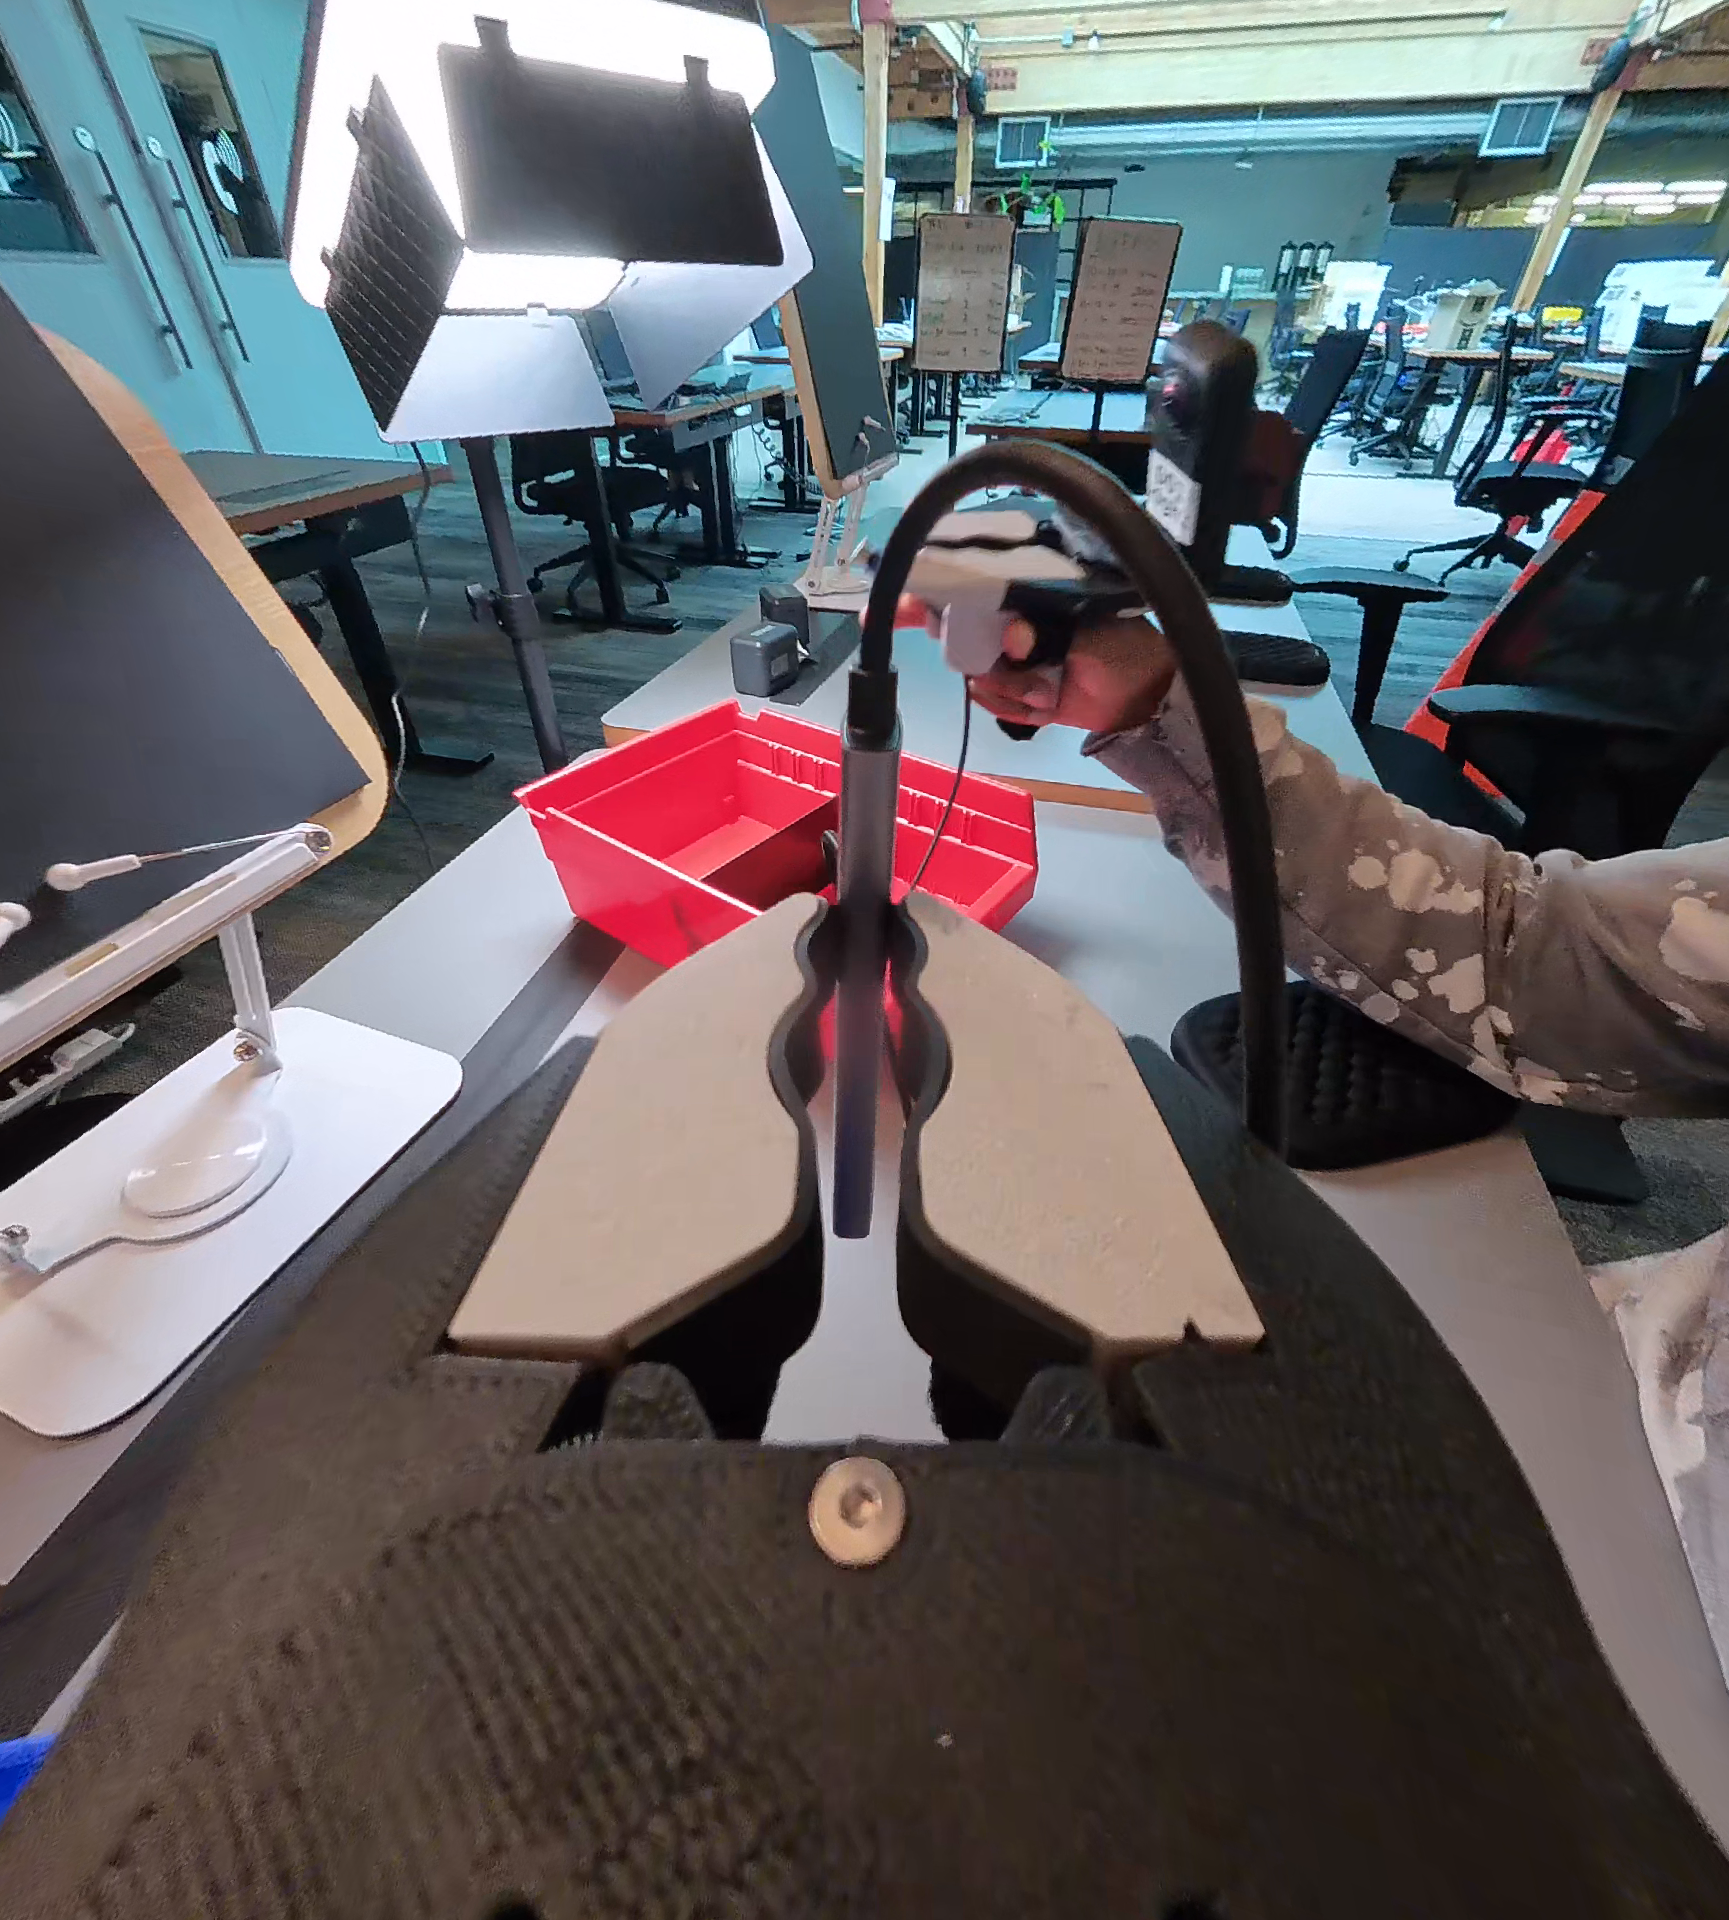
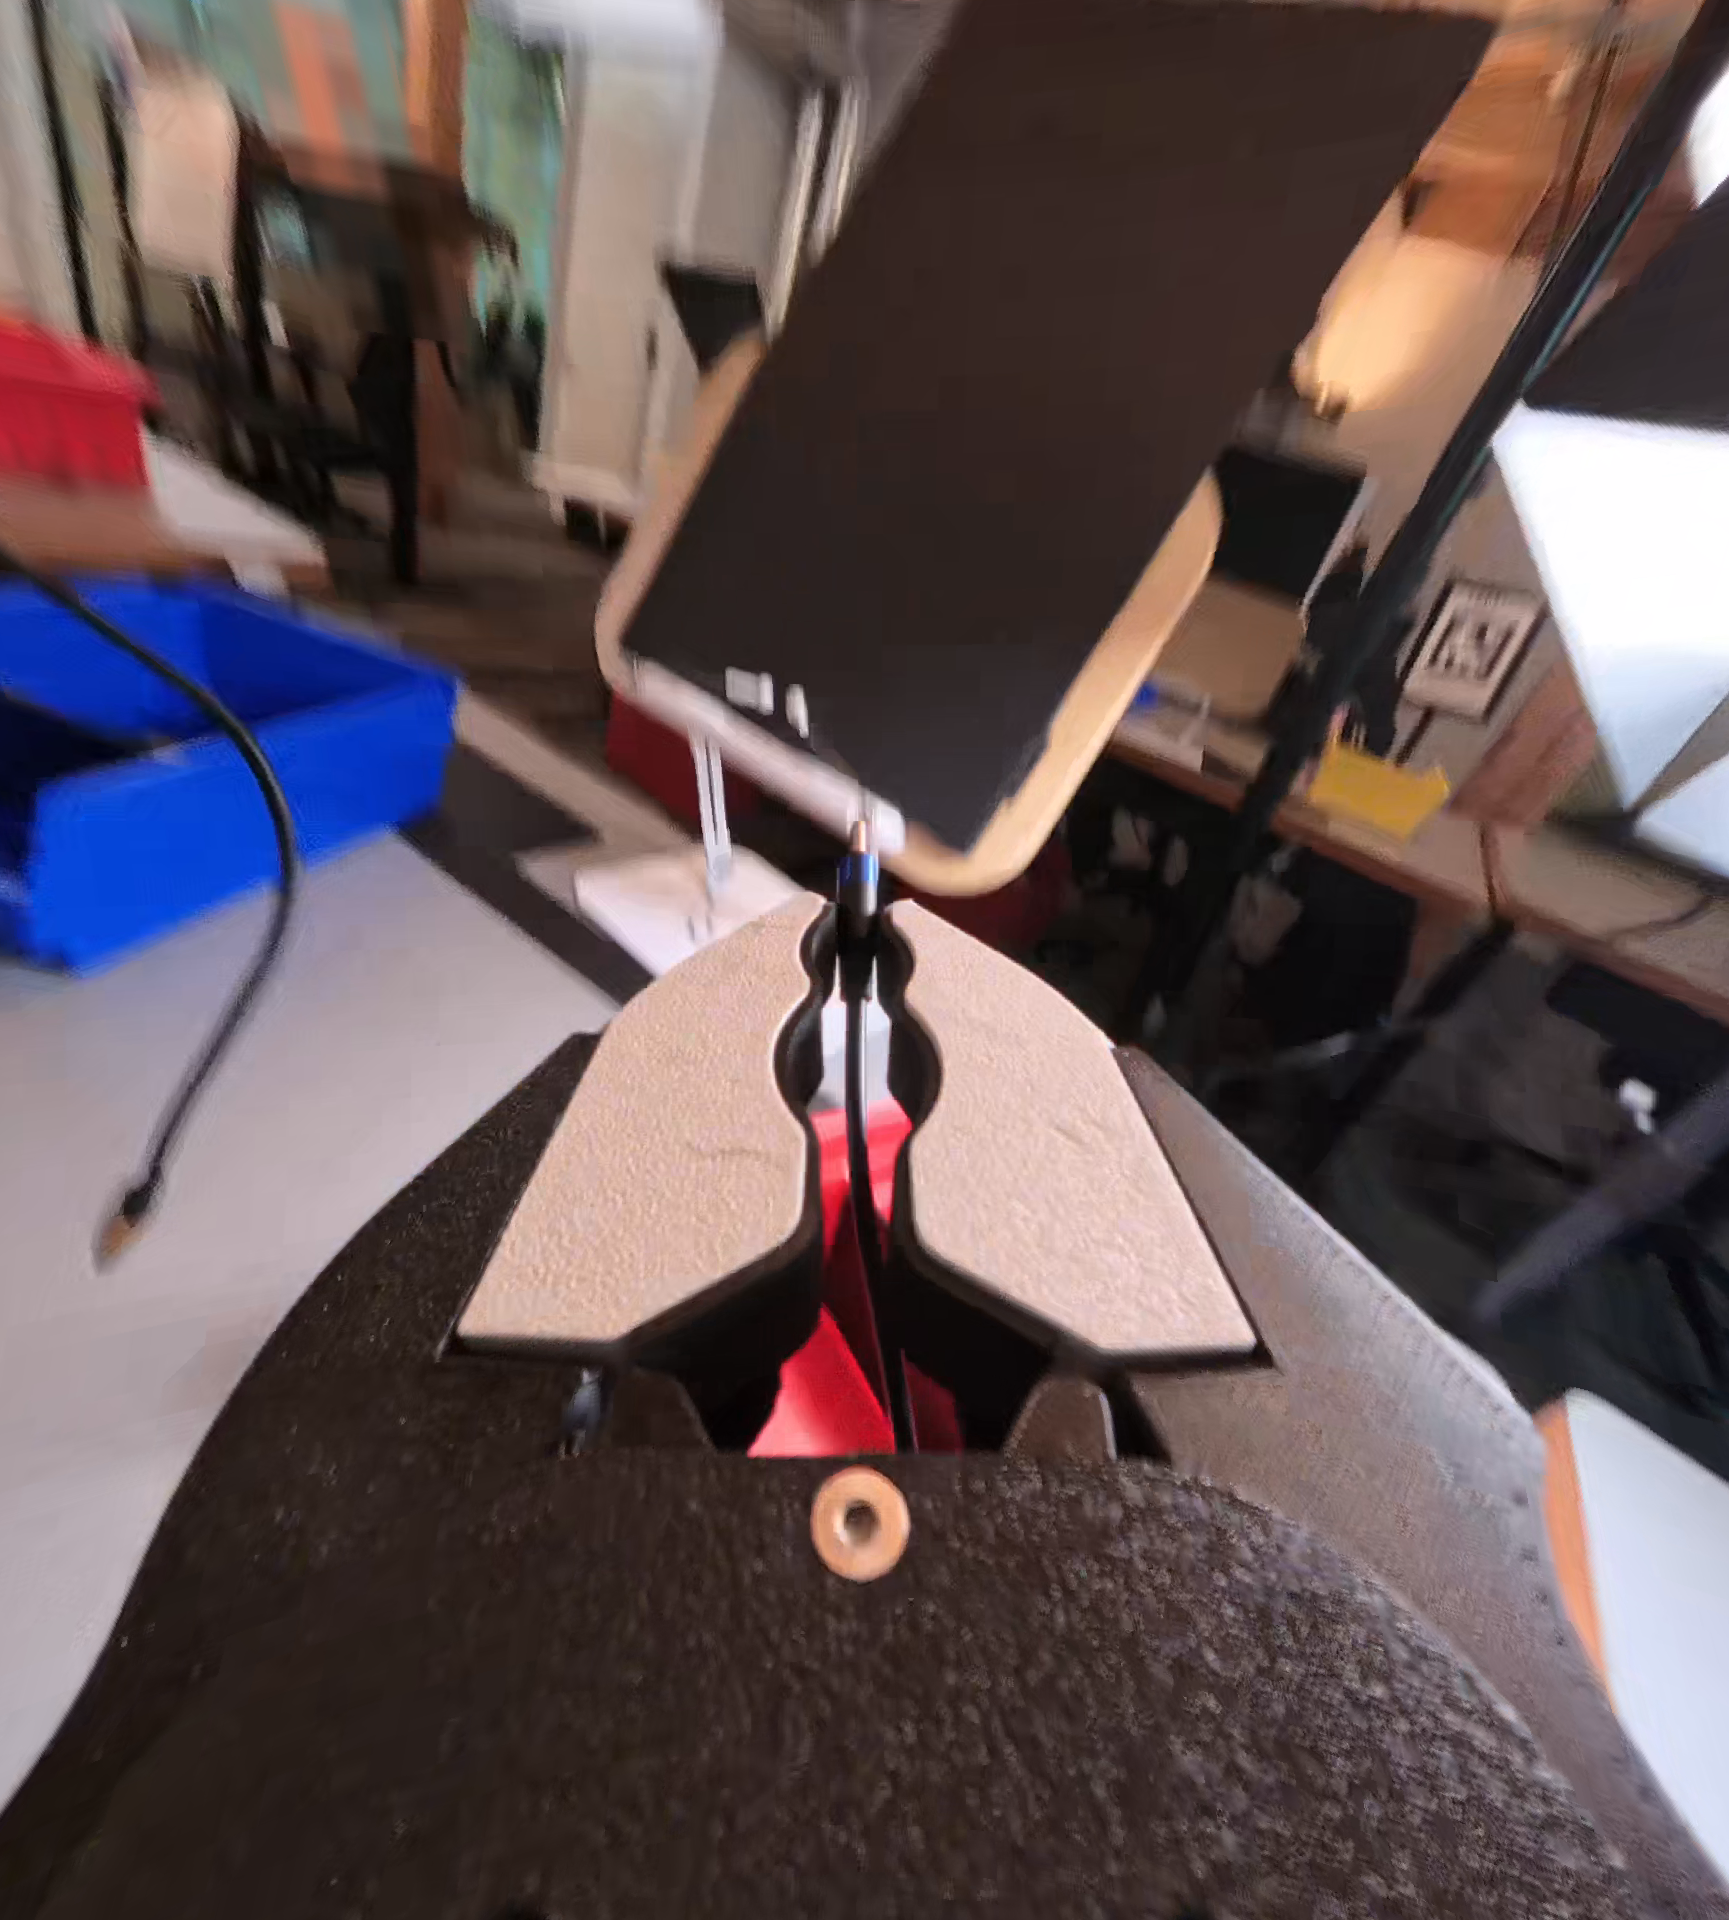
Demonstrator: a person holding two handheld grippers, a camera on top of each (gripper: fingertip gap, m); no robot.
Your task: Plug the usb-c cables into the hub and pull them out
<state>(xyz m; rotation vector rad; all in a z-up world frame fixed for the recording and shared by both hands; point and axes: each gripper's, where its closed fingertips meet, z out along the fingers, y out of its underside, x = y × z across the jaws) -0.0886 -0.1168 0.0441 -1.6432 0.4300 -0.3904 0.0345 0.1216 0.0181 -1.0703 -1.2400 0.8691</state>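
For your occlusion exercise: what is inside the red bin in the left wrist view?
The red bin shows a bare floor and a divider. The hub, held by the left hand-held gripper, and the gripper's fingers cover the bin's near right part.

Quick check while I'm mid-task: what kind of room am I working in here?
Most likely a large open-plan office or lab set up for recording. Behind the table stand rows of desks and office chairs, a bright studio light on a stand, and whiteboards farther back.
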